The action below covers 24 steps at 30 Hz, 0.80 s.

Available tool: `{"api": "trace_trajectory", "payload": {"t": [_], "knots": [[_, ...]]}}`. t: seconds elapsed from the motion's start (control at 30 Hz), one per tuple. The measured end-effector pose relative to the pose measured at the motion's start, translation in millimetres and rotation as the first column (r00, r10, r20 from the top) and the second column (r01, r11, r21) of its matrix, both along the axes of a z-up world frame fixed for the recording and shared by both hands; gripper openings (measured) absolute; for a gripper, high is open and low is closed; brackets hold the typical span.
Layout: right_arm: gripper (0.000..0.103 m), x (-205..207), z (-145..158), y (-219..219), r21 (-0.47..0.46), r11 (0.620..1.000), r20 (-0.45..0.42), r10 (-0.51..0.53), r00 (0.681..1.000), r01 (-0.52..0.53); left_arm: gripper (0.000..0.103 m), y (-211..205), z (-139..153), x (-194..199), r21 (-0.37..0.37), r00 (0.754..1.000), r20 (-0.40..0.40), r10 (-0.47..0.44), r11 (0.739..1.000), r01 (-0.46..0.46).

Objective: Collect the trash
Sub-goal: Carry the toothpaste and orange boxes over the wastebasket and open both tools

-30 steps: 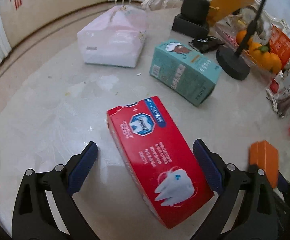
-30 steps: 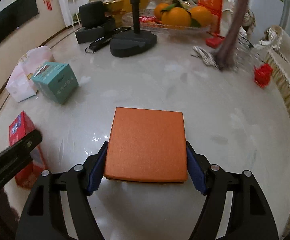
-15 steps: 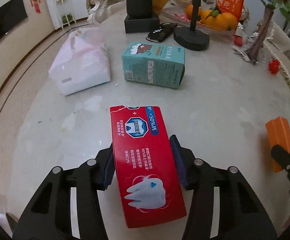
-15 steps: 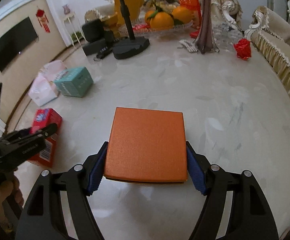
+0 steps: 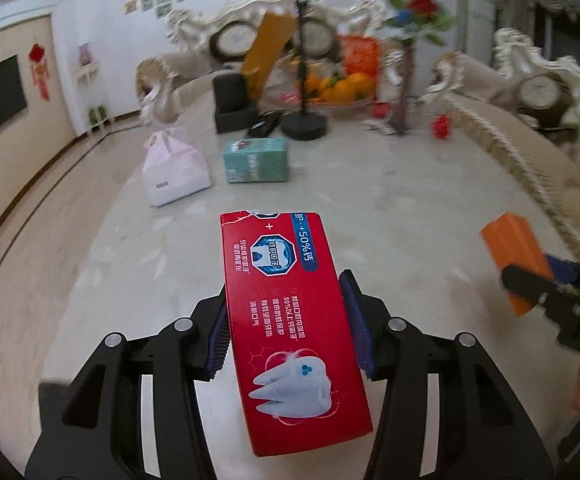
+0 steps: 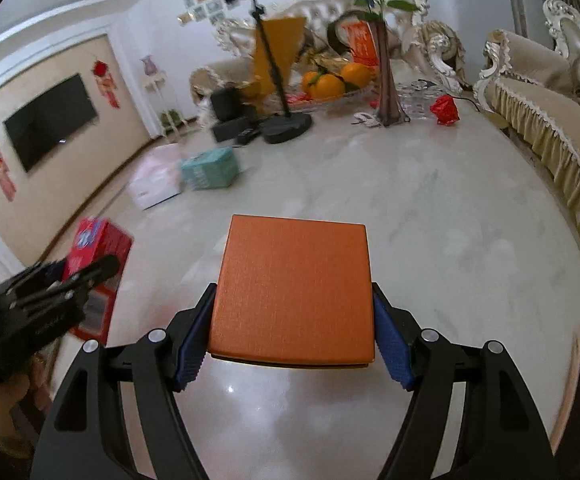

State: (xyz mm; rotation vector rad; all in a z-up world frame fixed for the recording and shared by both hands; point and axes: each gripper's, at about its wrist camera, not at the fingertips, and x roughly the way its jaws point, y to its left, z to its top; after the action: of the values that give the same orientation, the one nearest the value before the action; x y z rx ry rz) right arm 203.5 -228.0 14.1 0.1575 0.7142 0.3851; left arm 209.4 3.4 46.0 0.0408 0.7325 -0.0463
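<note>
Above the marble counter both hands are loaded now: the left tool has its blue pads pressed against the long sides of the red toothpaste box, and the right tool is clamped narrow on the flat orange box, one pad on each edge. Both boxes look lifted clear of the stone, carried level out in front. From the left camera the orange box shows off to the right, well apart from the red one. So I'd call this the carry step, two pieces of trash picked and on their way. No bin shows in either view, so the next move calls for finding the drop spot and keeping both grips firm until then. Back on the counter the teal box and the pink tissue pack sit side by side, probably next to go.
</note>
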Motion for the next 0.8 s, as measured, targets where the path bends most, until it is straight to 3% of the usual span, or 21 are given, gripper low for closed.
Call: {"api": "trace_trajectory", "payload": {"t": [0.1, 0.17, 0.3, 0.37, 0.53, 0.67, 0.7, 0.8], "knots": [[0.069, -64.5, -0.3, -5.8, 0.005, 0.997, 0.003, 0.081, 0.997, -0.081, 0.05, -11.1, 5.8, -71.0, -0.025, 0.994, 0.026, -0.107, 0.994, 0.108], [0.069, -112.2, -7.3, -12.6, -0.002, 0.99, -0.033, 0.14, 0.99, -0.14, 0.05, -17.3, -1.2, -116.6, -0.024, 0.983, 0.003, -0.182, 0.983, 0.182], [0.069, -167.8, -36.0, -16.6, -0.046, 0.98, -0.169, 0.183, 0.969, -0.193, 0.05, -31.3, -40.9, -187.3, -0.045, 0.948, -0.127, -0.291, 0.957, 0.288], [0.069, -183.3, -56.1, -13.0, -0.07, 0.976, -0.229, 0.186, 0.956, -0.207, 0.05, -42.2, -69.9, -207.4, -0.021, 0.925, -0.204, -0.319, 0.947, 0.322], [0.069, -178.4, -126.6, 3.2, -0.185, 0.958, -0.364, 0.14, 0.921, -0.219, 0.051, -61.8, -155.6, -216.7, -0.034, 0.857, -0.381, -0.347, 0.932, 0.362], [0.069, -164.6, -168.6, 17.3, -0.22, 0.94, -0.436, 0.143, 0.888, -0.26, 0.054, -74.4, -207.7, -211.4, -0.05, 0.806, -0.468, -0.361, 0.922, 0.384], [0.069, -160.0, -179.6, 23.8, -0.241, 0.927, -0.451, 0.155, 0.879, -0.286, 0.056, -75.9, -214.4, -210.8, -0.052, 0.801, -0.475, -0.365, 0.92, 0.389], [0.071, -163.7, -196.4, 33.4, -0.281, 0.904, -0.452, 0.171, 0.875, -0.322, 0.083, -79.4, -232.5, -209.4, -0.048, 0.788, -0.503, -0.355, 0.922, 0.385]]}}
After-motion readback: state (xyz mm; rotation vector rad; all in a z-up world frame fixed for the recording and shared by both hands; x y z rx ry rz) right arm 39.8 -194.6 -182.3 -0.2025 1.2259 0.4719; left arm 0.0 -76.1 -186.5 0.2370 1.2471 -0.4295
